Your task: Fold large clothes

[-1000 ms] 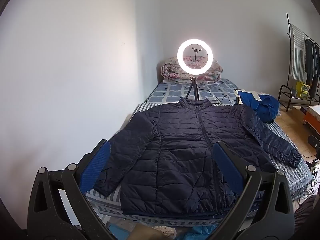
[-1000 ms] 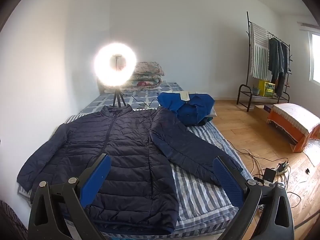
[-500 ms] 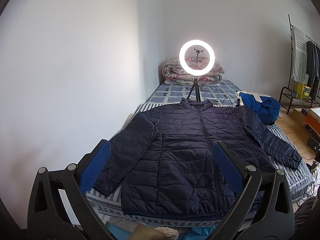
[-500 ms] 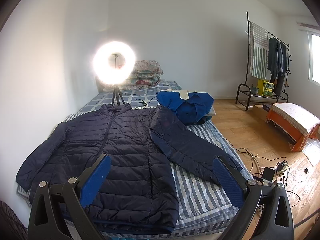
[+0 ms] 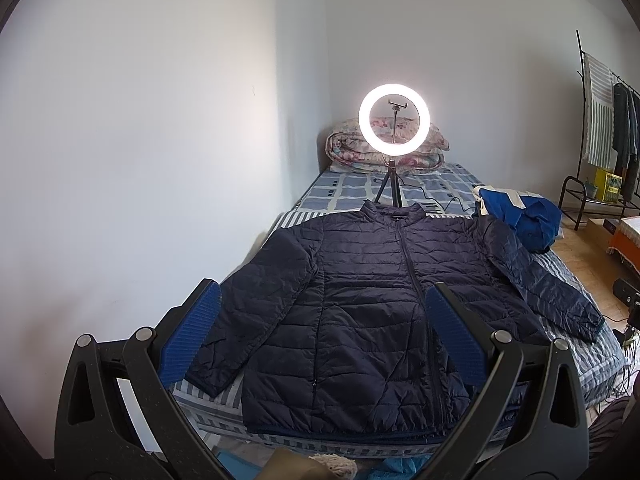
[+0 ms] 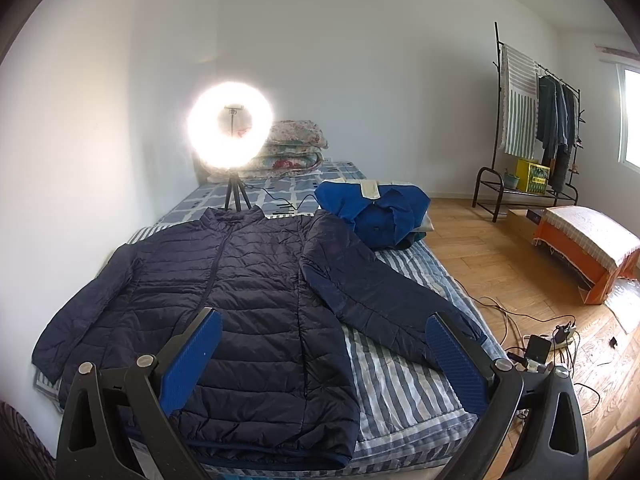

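Lying flat and face up on the striped bed [image 6: 404,396] with both sleeves spread out, the dark puffy jacket [image 5: 360,308] is ready for folding, and the left gripper [image 5: 320,344] and right gripper [image 6: 324,364] hang above it, fingers wide, holding nothing.

— What carries everything?
— A bed [image 6: 404,396] with a blue-and-white striped cover, set against the wall.
— And on it?
— A navy quilted jacket [image 6: 240,300] lies flat, zipped, sleeves spread. Behind its collar stands a lit ring light [image 6: 231,124] on a tripod. A crumpled blue garment [image 6: 372,212] sits beside one sleeve; folded floral quilts [image 6: 292,148] are stacked at the head.
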Action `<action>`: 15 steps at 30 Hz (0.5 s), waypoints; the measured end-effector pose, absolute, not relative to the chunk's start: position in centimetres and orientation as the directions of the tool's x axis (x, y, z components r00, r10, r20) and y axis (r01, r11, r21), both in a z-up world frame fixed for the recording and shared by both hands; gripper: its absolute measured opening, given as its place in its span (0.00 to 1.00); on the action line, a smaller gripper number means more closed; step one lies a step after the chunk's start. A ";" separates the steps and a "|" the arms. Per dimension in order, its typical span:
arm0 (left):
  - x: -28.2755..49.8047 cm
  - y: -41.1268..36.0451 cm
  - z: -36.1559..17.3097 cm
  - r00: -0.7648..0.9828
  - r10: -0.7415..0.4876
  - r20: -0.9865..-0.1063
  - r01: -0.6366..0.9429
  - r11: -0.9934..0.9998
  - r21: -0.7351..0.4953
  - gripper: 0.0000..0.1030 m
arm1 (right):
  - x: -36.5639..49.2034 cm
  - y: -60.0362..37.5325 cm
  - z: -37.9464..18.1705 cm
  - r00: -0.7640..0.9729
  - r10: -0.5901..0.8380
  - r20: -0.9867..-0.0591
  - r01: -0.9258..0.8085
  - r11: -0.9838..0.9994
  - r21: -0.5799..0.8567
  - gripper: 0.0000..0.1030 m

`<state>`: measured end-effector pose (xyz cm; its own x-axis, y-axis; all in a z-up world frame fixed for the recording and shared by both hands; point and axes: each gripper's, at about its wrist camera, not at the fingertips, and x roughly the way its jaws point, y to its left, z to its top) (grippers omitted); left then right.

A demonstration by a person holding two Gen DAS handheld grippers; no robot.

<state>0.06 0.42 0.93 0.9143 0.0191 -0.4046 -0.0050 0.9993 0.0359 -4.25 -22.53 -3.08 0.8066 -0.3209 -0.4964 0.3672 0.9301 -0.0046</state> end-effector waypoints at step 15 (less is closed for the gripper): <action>0.1 0.4 1.1 0.915 0.020 -0.403 -0.006 0.999 0.036 1.00 | -4.2 -22.6 -3.2 0.811 -0.312 -0.495 0.361 0.932 0.005 1.00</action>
